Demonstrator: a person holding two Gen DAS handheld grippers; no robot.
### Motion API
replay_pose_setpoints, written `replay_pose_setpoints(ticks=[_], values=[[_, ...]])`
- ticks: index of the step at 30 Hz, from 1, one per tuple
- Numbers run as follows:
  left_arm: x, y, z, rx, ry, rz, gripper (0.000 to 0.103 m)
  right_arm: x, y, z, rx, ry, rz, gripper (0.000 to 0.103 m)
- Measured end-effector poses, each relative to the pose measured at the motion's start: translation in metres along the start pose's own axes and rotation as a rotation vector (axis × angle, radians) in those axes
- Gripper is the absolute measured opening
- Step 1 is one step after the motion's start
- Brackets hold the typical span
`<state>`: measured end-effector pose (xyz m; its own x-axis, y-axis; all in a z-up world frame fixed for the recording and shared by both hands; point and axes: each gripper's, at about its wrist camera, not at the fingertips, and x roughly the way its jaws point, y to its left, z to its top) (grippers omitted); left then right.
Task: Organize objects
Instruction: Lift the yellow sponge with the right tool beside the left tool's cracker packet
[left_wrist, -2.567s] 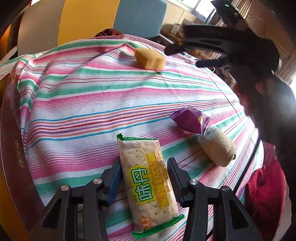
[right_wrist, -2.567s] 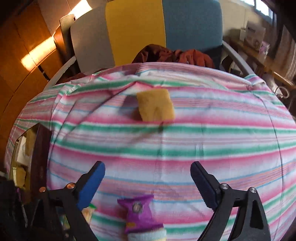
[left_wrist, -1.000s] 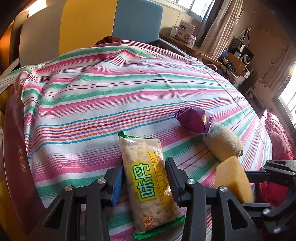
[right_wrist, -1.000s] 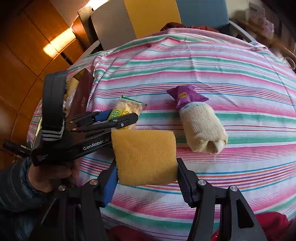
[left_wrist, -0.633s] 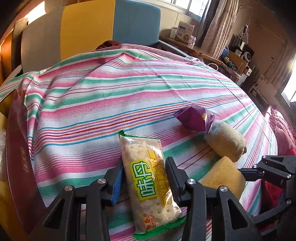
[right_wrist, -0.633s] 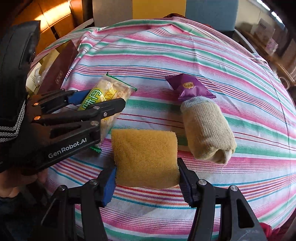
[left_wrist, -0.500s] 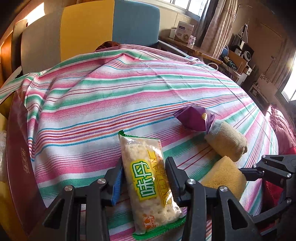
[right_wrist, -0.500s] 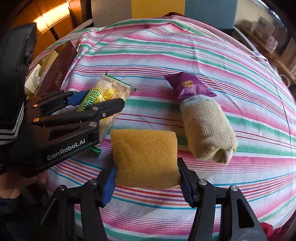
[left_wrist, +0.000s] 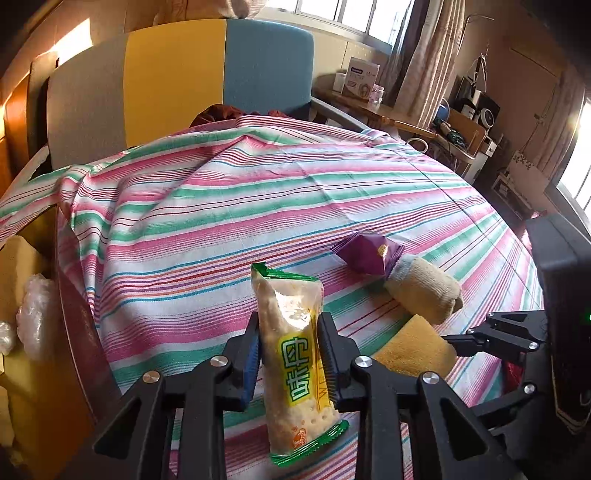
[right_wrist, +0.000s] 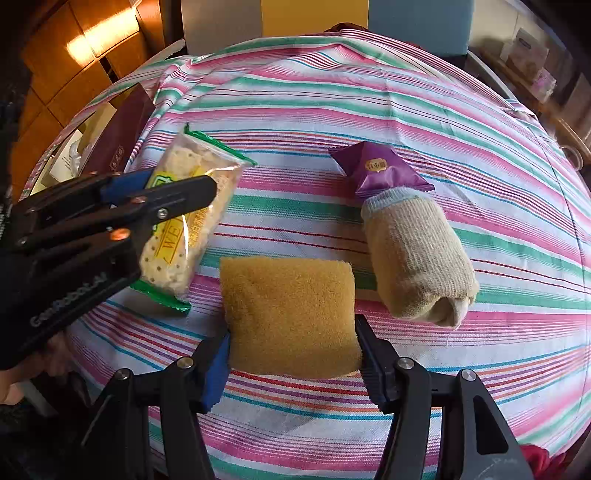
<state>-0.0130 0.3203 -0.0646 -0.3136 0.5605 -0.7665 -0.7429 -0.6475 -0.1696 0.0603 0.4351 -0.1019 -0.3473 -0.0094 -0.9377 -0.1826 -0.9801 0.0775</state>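
**Cracker pack pinched up, sponge sitting on the cloth**

Left wrist view: the left gripper (left_wrist: 289, 352) has just squeezed in and is now pinching the cracker packet (left_wrist: 295, 354) by its long sides, with the pack standing tilted up off the striped tablecloth (left_wrist: 221, 206). Off to the right on the cloth there's a purple snack pouch (left_wrist: 365, 254) touching the end of a rolled beige sock (left_wrist: 424, 291), and just below that the yellow sponge (left_wrist: 413, 350) with the other gripper's black fingers at it.

Right wrist view: the right gripper (right_wrist: 291, 354) has its pads on both sides of the sponge (right_wrist: 288, 314), gripping it while it sits flat on the cloth. The sock roll (right_wrist: 413, 254) lies just beside it on the right, pouch (right_wrist: 380, 170) at its far end. On the left, the left gripper (right_wrist: 162, 195) holds the crackers (right_wrist: 192, 218) tilted, near the sponge's left edge
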Motion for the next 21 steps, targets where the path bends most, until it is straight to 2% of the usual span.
replay_pose_setpoints(ticks=[3,9,12,16,17,18,21], values=[[-0.004,0.005,-0.003,-0.034,0.008,-0.027,0.027,0.0,0.001,0.0,-0.008,0.001,-0.007,0.061],[-0.029,0.016,-0.009,-0.098,-0.012,-0.134,0.023,0.003,0.003,0.001,-0.017,0.0,-0.019,0.062],[-0.034,0.017,-0.008,-0.08,-0.023,-0.136,0.023,0.003,0.003,0.001,-0.019,0.001,-0.019,0.062],[-0.017,0.008,-0.006,-0.062,0.029,-0.141,0.023,0.003,0.004,0.001,-0.028,0.001,-0.026,0.062],[-0.011,0.004,-0.005,-0.043,0.035,-0.125,0.024,0.004,0.005,0.001,-0.028,0.0,-0.027,0.062],[-0.004,0.002,-0.005,-0.033,0.044,-0.108,0.029,0.004,0.005,0.001,-0.027,0.0,-0.026,0.062],[0.018,0.006,-0.002,-0.07,0.117,-0.094,0.039,0.004,0.003,0.001,-0.029,0.0,-0.028,0.062]])
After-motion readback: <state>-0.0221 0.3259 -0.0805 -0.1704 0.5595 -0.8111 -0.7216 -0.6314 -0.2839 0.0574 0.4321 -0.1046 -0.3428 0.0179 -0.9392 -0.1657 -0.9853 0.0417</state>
